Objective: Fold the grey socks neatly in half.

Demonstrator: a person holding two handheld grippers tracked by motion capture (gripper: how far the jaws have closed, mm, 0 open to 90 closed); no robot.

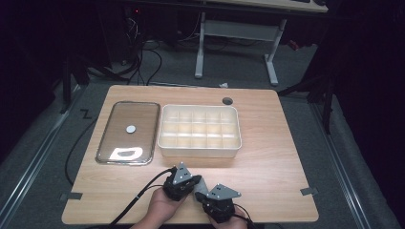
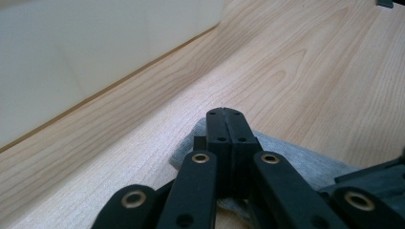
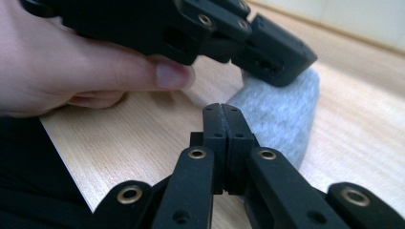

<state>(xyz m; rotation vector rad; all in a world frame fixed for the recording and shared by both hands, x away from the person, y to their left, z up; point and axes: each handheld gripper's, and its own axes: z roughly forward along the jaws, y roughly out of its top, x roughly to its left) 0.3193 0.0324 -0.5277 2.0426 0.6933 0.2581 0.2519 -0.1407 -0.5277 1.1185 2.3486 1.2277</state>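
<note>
Low at frame bottom — grey cloth point(image 1: 200, 185) on table point(image 1: 267, 167), between left gripper point(image 1: 193, 181) and right gripper point(image 1: 204, 196). Both jaws fully closed, gripping nothing. Cloth likely soft, light — pinch raised fold.

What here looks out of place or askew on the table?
Little stands out. The divided bin and the clear lid lie square, side by side. A folded grey cloth lies near the front edge, under the shut left gripper.

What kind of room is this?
Probably a lab or workshop for recording. A wooden table stands on grey carpet, dark curtains hang around it, cables trail behind, and another desk stands beyond.
</note>
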